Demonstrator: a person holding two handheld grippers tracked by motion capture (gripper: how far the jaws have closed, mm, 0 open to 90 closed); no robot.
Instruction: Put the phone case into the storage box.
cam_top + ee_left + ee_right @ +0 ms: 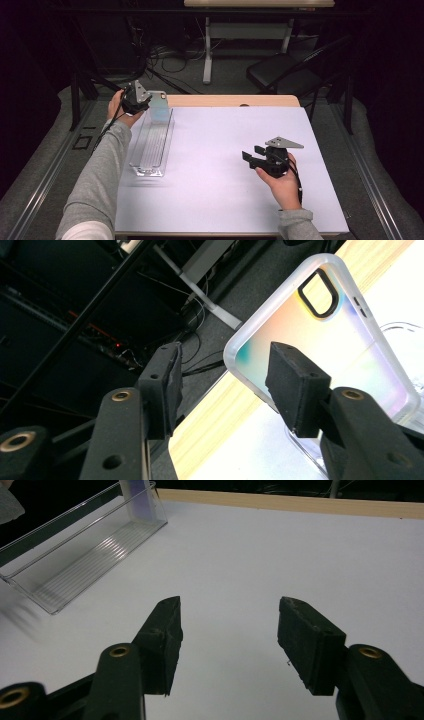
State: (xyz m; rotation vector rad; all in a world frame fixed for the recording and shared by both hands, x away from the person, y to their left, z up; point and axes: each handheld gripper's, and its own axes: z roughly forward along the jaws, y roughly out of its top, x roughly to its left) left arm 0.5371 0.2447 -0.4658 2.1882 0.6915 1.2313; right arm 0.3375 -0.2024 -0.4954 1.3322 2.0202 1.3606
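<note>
Translucent phone case (320, 345) stands upright in the clear tray's (150, 145) far end, at ten o'clock on the table (220, 150). Left tongs (225, 385) gape, released; right tongs (227, 640) hover open, empty. Brushing the case could topple it.

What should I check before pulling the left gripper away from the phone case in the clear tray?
1. Left gripper jaws off the phone case: ok, pads stand apart and neither presses on it.
2. Case standing in the clear tray at its far end: ok.
3. Case leaning steadily without support: cannot tell.
4. Right gripper out of the way: ok, open over bare table, nothing between its jaws.
5. Tray fully on the table: ok.
</note>
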